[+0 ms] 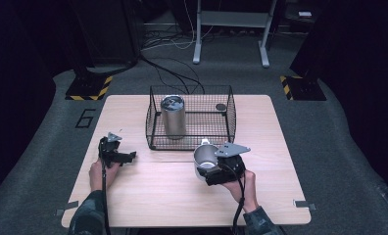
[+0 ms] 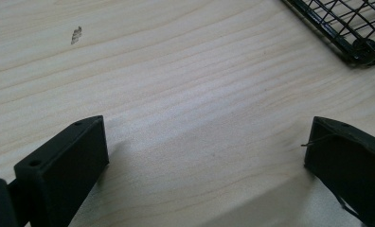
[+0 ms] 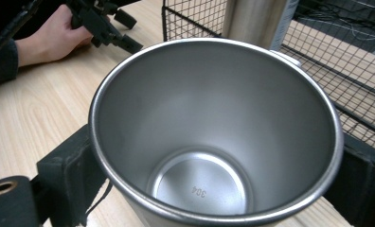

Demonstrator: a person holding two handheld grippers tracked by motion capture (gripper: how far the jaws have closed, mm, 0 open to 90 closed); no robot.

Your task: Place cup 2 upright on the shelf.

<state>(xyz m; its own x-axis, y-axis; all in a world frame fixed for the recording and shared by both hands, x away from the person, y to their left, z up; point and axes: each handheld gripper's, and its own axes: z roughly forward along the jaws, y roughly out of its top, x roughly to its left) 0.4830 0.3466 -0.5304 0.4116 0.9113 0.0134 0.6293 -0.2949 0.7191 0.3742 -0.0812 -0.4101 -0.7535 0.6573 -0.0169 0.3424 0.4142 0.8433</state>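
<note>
High view: the right gripper (image 1: 212,170) clamps an open, shiny stainless-steel cup (image 1: 205,157) just in front of the black wire basket (image 1: 230,113), which already holds a tall steel tumbler (image 1: 173,117), so I judge the cup is headed there. The left gripper (image 1: 117,155) rests on the light wooden table (image 1: 148,196), jaws spread and empty, clear of the work. In the right gripper view, "304" (image 3: 198,191) is stamped in the cup's bottom; a "6" (image 1: 85,118) marks the floor.

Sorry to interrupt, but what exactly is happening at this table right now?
A person works with a handheld gripper in each hand. The right gripper is clamped around a steel cup, held in front of a wire basket. A taller steel tumbler already stands upright inside the basket. The left gripper rests open on the wooden table, holding nothing.
</note>
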